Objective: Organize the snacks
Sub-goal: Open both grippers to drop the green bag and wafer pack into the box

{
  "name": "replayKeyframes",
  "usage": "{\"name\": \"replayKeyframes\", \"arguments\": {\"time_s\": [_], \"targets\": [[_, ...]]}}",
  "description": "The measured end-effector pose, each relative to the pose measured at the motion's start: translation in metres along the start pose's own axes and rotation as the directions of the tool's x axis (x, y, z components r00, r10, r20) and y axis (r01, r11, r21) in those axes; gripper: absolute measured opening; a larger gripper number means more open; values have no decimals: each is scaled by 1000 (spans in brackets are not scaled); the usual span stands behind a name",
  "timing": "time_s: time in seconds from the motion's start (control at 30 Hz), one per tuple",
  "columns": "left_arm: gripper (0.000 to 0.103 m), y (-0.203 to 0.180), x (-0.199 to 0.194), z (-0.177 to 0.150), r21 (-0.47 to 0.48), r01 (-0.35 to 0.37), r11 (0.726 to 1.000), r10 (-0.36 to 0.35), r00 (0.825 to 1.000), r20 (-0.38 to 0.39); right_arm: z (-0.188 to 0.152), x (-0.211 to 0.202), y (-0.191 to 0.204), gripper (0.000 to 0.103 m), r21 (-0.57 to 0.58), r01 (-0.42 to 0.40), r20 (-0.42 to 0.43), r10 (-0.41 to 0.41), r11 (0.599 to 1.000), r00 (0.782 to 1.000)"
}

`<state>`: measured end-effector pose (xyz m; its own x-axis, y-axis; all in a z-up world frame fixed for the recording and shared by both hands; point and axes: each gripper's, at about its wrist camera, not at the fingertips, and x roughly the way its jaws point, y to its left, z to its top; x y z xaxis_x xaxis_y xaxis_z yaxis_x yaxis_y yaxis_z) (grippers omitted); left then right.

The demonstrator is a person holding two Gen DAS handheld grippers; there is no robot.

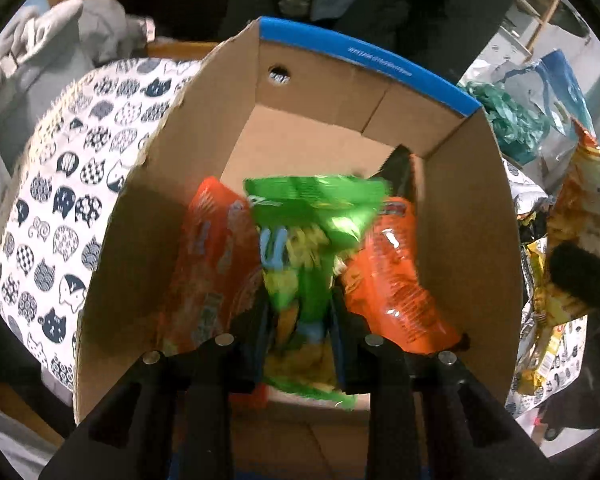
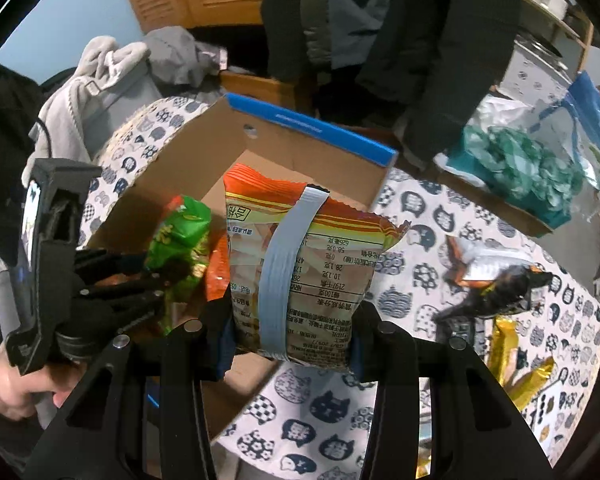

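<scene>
Well, the green bag (image 1: pixel 300 248) was puffy, light and crinkly, so it would squash and slip; its lower end was a good spot to hold. The left claw (image 1: pixel 300 312) pinched it there, inside the box (image 1: pixel 472 240), between two orange bags (image 1: pixel 396 280). The right claw (image 2: pixel 290 340) pinched a striped bag (image 2: pixel 300 264) just beside the box, over the worktop (image 2: pixel 412 280).

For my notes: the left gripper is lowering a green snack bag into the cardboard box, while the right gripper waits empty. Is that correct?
Not quite: the right gripper is shut on an orange snack bag, as the right wrist view shows. The left gripper does hold the green snack bag in the cardboard box.
</scene>
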<state>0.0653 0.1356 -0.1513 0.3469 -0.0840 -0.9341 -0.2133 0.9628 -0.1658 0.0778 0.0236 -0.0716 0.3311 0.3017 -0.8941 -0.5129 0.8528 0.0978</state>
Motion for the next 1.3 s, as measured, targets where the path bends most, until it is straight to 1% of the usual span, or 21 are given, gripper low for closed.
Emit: {"name": "replayKeyframes", "arguments": {"time_s": [0.07,0.17,0.2,0.3,0.4,0.47,0.6,0.8,0.83,0.87,0.93,1.0,1.07,1.13,1.2,1.3], "targets": [[30,2,-5,-1,-2,-5,1000,5,1000,11,3,8,5,43,-8,-26,-16,26,1000,1000],[41,6,-22,-2,2,-18,1000,18,998,56,7,20,10,43,-21,-42,-38,41,999,998],[43,6,-26,-2,6,-21,1000,21,997,70,10,25,12,43,-20,-49,-44,48,999,998],[52,8,-37,-1,20,-51,999,48,992,113,14,36,14,43,-21,-62,-57,60,998,997],[52,12,-42,-1,27,-76,997,72,988,134,16,49,15,43,-23,-75,-73,73,997,995],[52,16,-42,-2,24,-77,997,74,988,134,17,57,15,43,-26,-86,-83,84,996,993],[52,25,-42,-1,-1,-75,997,74,989,131,16,74,17,43,-41,-86,-112,81,995,990],[52,26,-45,-2,-9,-72,997,72,988,137,10,87,15,43,-50,-84,-145,76,995,986],[52,25,-45,-2,-9,-69,998,69,988,138,10,87,14,43,-49,-82,-143,74,995,987],[52,24,-45,-2,-7,-64,998,65,988,140,10,87,13,48,-48,-82,-140,74,995,987],[52,20,-46,-1,-2,-53,999,53,988,146,10,84,12,56,-54,-62,-132,55,997,990],[52,16,-49,0,1,-46,999,45,987,156,11,74,11,59,-62,-60,-97,53,996,994],[52,12,-52,1,6,-31,1000,29,985,168,12,58,6,69,-52,-60,-54,57,997,997],[53,7,-56,2,8,-20,1000,18,984,179,14,41,0,71,-36,-60,-9,60,998,998],[59,0,-60,2,13,-7,1000,4,981,194,14,25,-3,71,-38,-58,21,59,998,998],[59,-10,-67,1,24,28,999,-32,978,207,12,4,-8,72,-37,-43,61,45,998,997]]}}
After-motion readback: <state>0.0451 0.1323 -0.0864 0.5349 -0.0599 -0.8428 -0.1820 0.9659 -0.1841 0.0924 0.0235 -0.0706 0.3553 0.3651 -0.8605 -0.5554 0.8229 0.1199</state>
